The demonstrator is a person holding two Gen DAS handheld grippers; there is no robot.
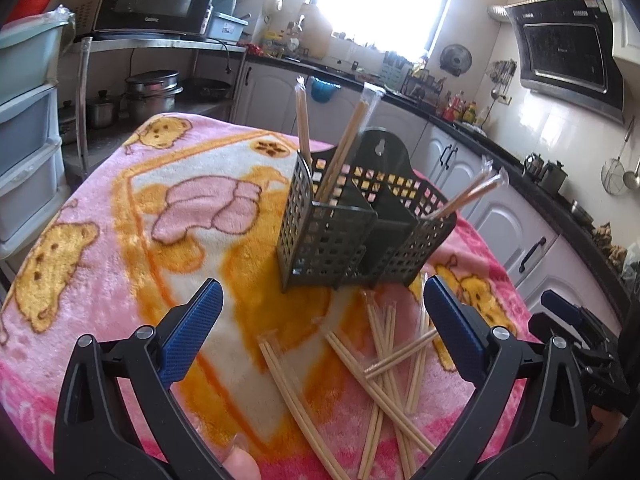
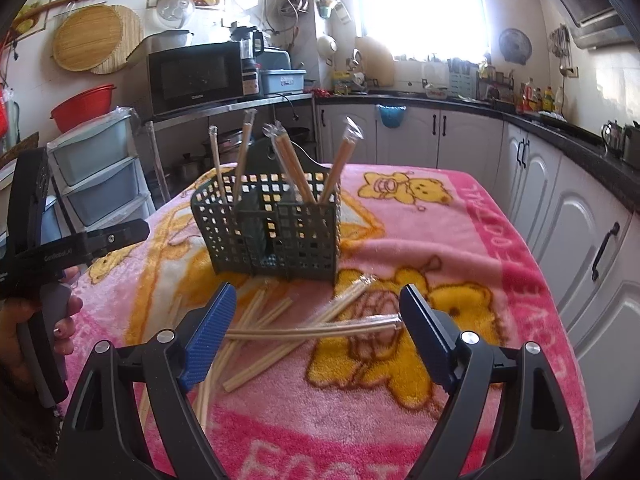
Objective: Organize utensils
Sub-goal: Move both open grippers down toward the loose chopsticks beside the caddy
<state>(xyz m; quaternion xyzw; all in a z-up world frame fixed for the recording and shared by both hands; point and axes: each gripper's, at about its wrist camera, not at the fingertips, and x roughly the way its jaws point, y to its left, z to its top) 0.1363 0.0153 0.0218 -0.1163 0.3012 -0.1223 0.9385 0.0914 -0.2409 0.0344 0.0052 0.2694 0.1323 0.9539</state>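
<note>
Overhead, pink bear blanket (image 2: 420,236), loose chopsticks (image 2: 312,330), kitchen cabinets (image 2: 472,140)

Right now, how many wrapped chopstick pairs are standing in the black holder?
4: two pairs in one end compartment of the holder, two more in the opposite end. Others may be hidden.

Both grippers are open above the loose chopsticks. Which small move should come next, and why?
Probably lower the right gripper onto the wrapped chopstick pair lying crosswise between its fingers and close on it. That pair rests on top of the loose pile, so it looks free to lift. Both grippers hold nothing, and the black caddy already has some pairs standing in it.
</note>
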